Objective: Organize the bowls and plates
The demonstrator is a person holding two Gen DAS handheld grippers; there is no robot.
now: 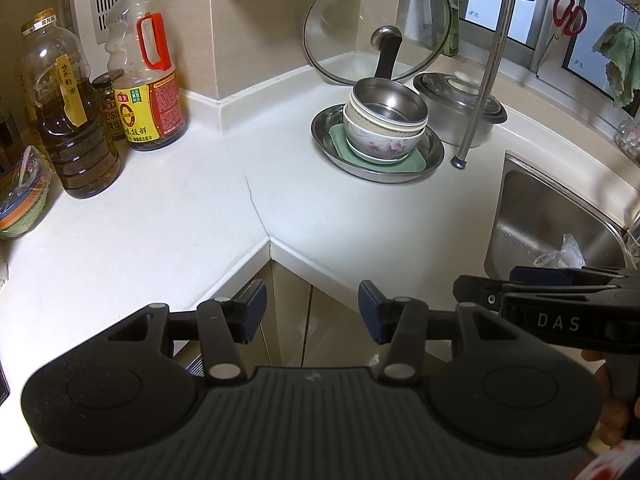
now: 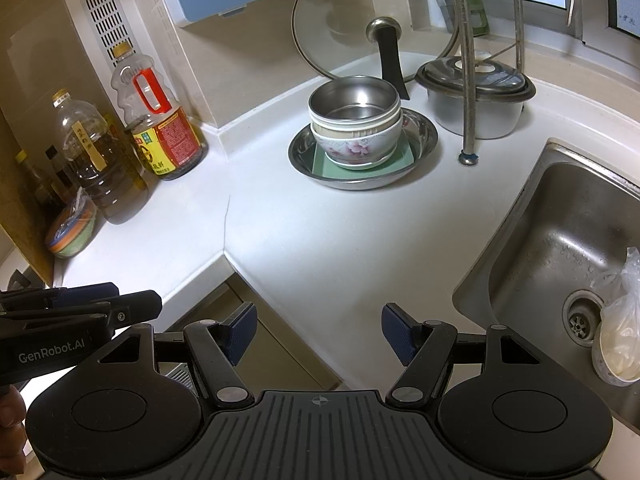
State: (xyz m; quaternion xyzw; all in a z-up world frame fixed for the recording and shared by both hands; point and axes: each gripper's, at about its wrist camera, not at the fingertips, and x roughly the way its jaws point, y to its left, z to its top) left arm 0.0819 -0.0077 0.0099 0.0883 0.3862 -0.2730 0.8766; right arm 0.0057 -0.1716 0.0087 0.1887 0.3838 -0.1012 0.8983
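Note:
A stack stands at the back of the white counter [image 1: 168, 216]: a round steel plate [image 1: 434, 156] holds a green square plate [image 1: 414, 162], a floral bowl [image 1: 380, 142], a cream bowl and a steel bowl [image 1: 386, 104] on top. The same stack shows in the right wrist view, with steel plate [image 2: 304, 160], green plate [image 2: 404, 160], floral bowl [image 2: 360, 144] and steel bowl [image 2: 354, 106]. My left gripper [image 1: 312, 312] is open and empty, off the counter's front corner. My right gripper [image 2: 318, 332] is open and empty beside it, well short of the stack.
A glass lid [image 1: 376, 24] leans on the wall behind the stack, with a lidded steel pot [image 1: 460, 108] to its right. Oil bottles [image 1: 144, 84] stand at the left. A steel rack leg [image 1: 480, 92] stands by the sink [image 2: 560, 248], which holds a plastic bag [image 2: 620, 320].

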